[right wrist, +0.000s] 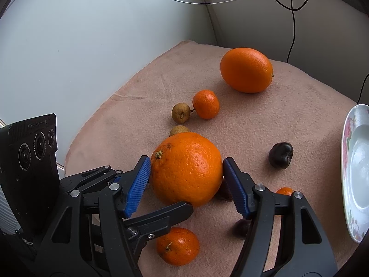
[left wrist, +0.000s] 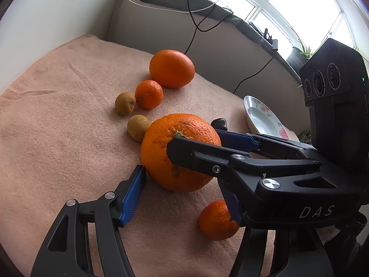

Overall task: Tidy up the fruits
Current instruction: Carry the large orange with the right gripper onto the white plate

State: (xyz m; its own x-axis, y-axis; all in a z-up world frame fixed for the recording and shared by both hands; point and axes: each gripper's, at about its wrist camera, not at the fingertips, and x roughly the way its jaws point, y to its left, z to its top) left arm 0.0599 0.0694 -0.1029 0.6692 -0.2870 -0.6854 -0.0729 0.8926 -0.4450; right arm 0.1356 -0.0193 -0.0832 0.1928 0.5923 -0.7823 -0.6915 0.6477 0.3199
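Orange peel is met on both flanks by the blue pads of the right gripper, so the big orange looks pinched, though it rests on the pink cloth in the middle of the scattered fruit. The left gripper is spread around the same orange; one pad sits just beside its lower edge, the other is hidden. For a clean lift, pressure should be kept level across the widest part, and the orange raised straight up before being carried toward the flowered plate, so the small mandarin and dark fruit are not knocked.
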